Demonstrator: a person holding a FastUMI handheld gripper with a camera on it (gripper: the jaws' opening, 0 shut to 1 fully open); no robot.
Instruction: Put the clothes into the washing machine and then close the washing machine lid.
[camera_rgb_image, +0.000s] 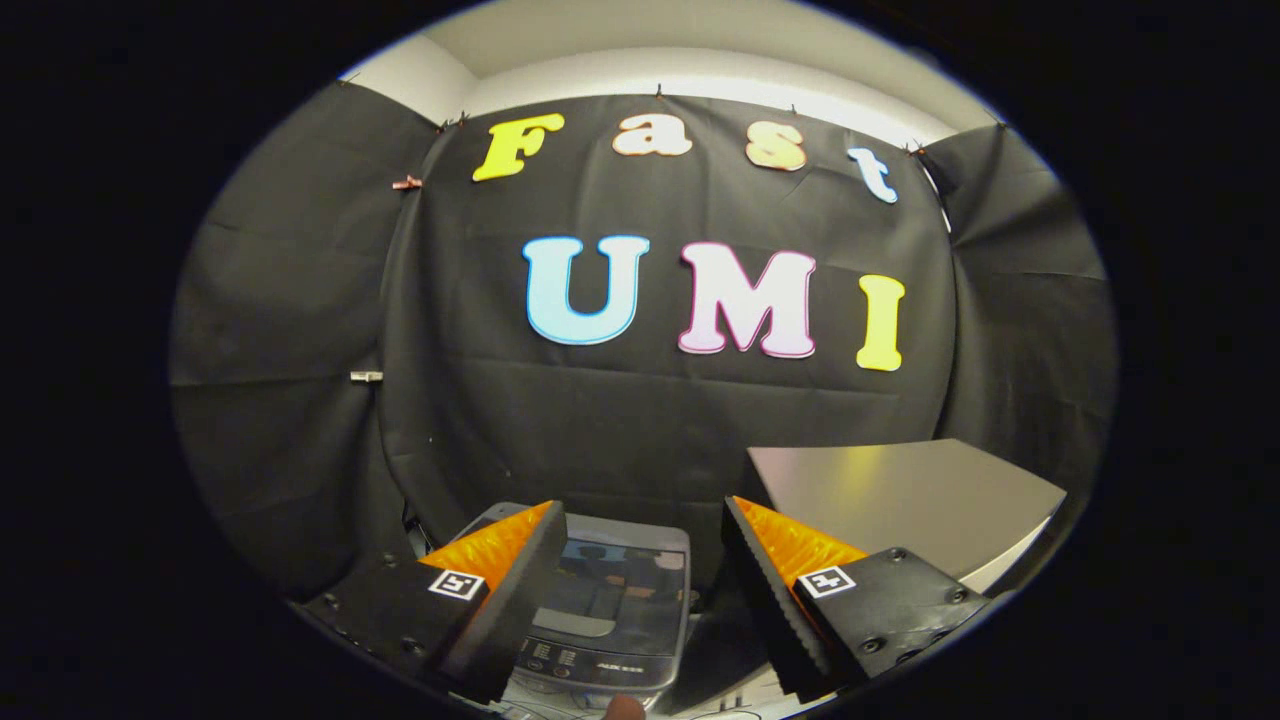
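washing machine (610, 600) partly hidden behind fingers (500, 590)

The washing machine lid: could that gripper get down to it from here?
Probably yes. The gripper is open with nothing held, and the washing machine lid, lying shut, sits just beyond the fingers with nothing between.

Between the gripper (640, 560) and its spread ribbed orange-and-matt-black fingers (770, 590), the washing machine lid (620, 580) gleams glossy and mirror-like, while at two o'clock the grey table (900, 495) looks smooth with a satin sheen.
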